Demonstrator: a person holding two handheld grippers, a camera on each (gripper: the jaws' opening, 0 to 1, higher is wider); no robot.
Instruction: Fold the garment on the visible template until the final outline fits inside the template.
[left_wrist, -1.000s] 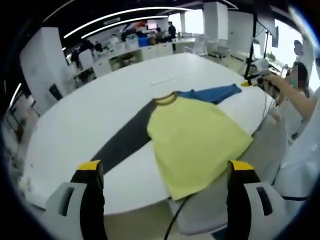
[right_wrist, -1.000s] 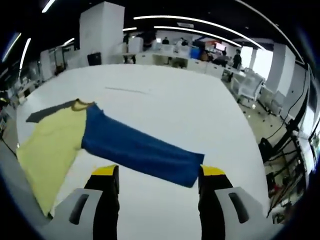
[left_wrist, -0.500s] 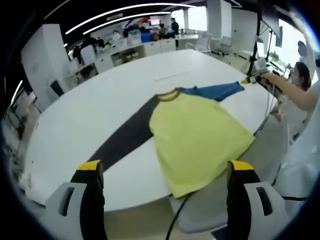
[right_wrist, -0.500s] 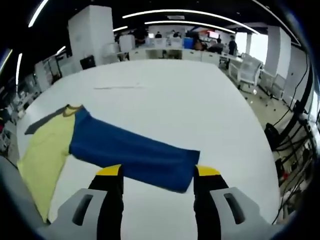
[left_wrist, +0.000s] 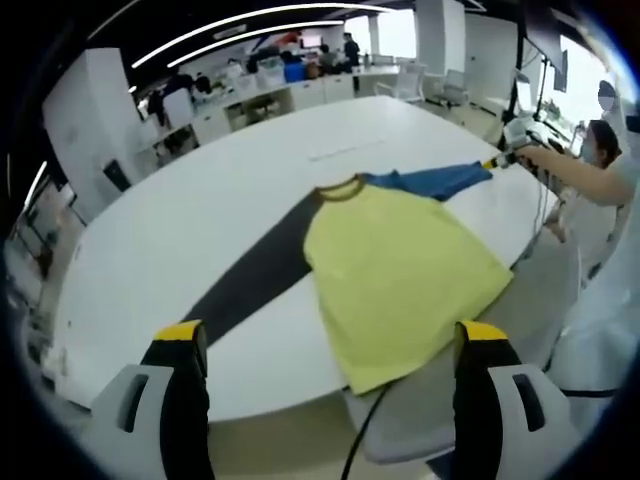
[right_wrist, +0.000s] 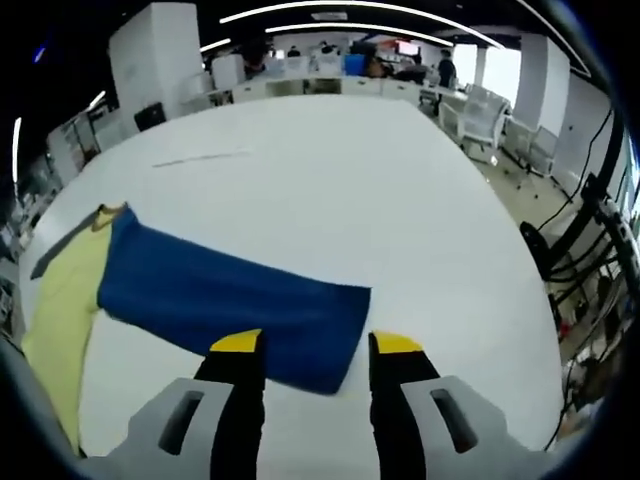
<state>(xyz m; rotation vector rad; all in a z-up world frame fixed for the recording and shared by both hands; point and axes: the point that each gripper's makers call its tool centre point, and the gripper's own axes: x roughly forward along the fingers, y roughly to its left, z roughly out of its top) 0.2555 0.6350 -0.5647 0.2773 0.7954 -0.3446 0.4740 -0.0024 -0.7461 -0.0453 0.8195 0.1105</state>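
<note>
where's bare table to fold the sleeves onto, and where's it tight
The white table is bare beyond the blue sleeve, out to its far rim, and beside the dark grey sleeve on both sides. It is tight at the near edge: the yellow shirt body overhangs it, and the right gripper sits at the blue cuff.

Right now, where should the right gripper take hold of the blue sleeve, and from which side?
Grip the blue sleeve at its cuff end, the short edge lying flat on the white table just ahead of the right gripper. Come in low from beyond the cuff, along the sleeve's length: the open jaws already straddle that corner, and the free edge probably lifts easily.
</note>
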